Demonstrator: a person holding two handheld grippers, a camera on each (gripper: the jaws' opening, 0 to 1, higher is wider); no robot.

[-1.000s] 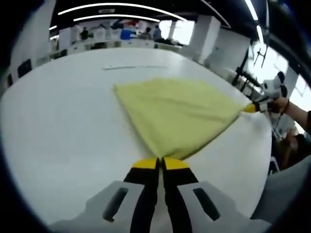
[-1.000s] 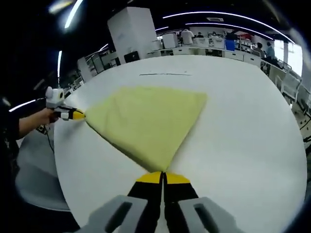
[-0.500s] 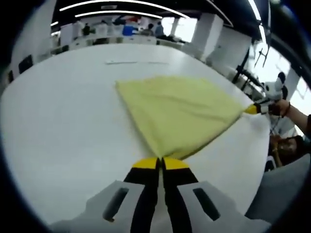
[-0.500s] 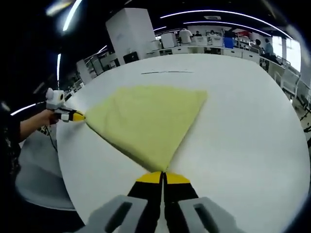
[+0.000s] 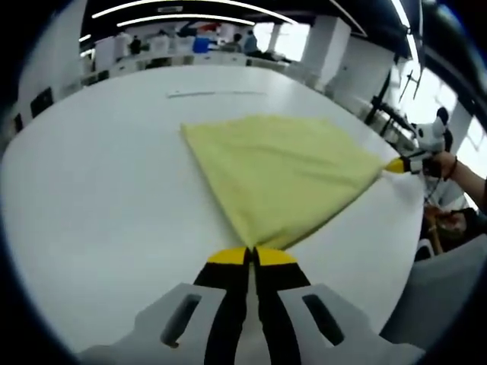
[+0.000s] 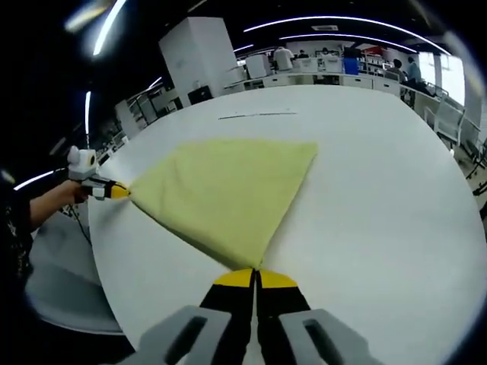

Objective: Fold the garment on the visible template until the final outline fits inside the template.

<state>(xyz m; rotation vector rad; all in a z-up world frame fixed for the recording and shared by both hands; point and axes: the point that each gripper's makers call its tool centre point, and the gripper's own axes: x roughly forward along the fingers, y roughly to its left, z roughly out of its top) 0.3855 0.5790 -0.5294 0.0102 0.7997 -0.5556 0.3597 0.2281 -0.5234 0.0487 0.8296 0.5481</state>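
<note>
Left gripper: my left gripper (image 5: pixel 253 257) has its jaws pressed together, pinching one near corner of the yellow garment (image 5: pixel 285 171). From the right gripper view I see it at the far left (image 6: pixel 116 191), held by a hand (image 6: pixel 70 192), with its yellow tips at that same cloth corner.

Right gripper: my right gripper (image 6: pixel 253 277) has its jaws pressed together on the other near corner of the garment. In the left gripper view it sits at the right edge of the cloth (image 5: pixel 399 165), gripped by a hand (image 5: pixel 440 163).

Garment: it lies spread flat on the white surface (image 5: pixel 99 198), pulled taut along the edge between my two grippers. Its far corners rest on the surface, toward the middle. The cloth looks smooth, with only faint creases.

Template: I see a thin dark line (image 6: pixel 257 115) on the surface beyond the garment's far edge, apart from the cloth. I cannot tell the rest of its outline.

Surroundings: people and desks (image 6: pixel 319 65) stand well behind the surface, under bright strip lights (image 5: pixel 183 9).
</note>
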